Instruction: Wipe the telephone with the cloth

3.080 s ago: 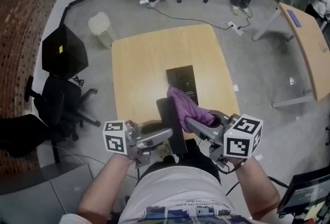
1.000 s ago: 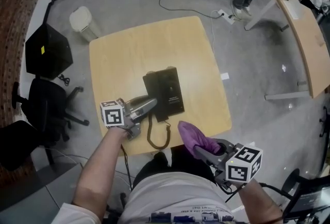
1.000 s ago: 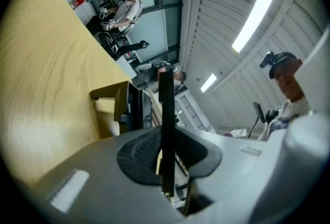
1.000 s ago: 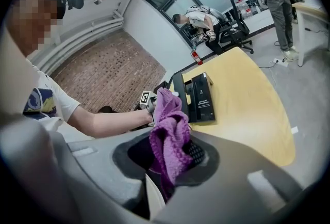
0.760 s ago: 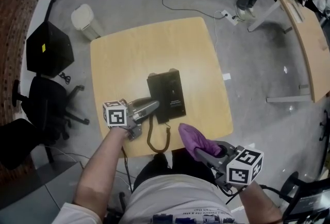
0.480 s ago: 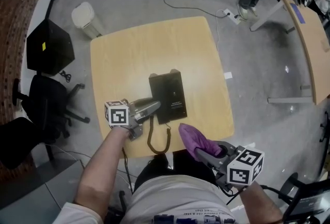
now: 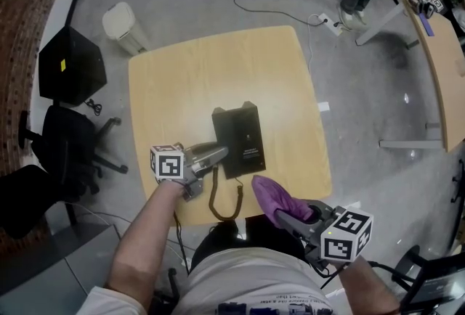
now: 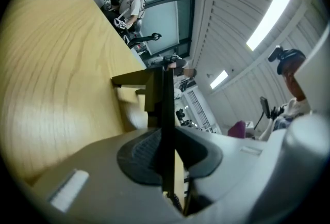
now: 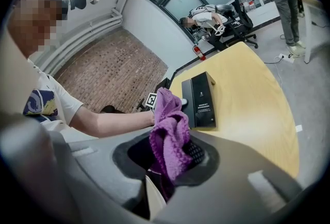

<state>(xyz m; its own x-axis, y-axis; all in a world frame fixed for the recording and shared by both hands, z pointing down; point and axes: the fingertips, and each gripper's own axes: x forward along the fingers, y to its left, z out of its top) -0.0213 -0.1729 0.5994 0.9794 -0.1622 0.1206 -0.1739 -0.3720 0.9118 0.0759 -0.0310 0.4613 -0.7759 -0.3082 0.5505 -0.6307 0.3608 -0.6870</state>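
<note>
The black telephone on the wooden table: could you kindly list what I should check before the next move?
1. Purple cloth gripped by right tool: ok, jaws closed on it.
2. Black handset held by left tool: ok, clamped between the pads.
3. Handset seated on the black telephone: cannot tell.
4. Coiled black cord off the telephone's top: ok, it loops on the wooden table.
5. Cloth touching the telephone: not ok, it is held apart from it, near the table's front edge.
</note>
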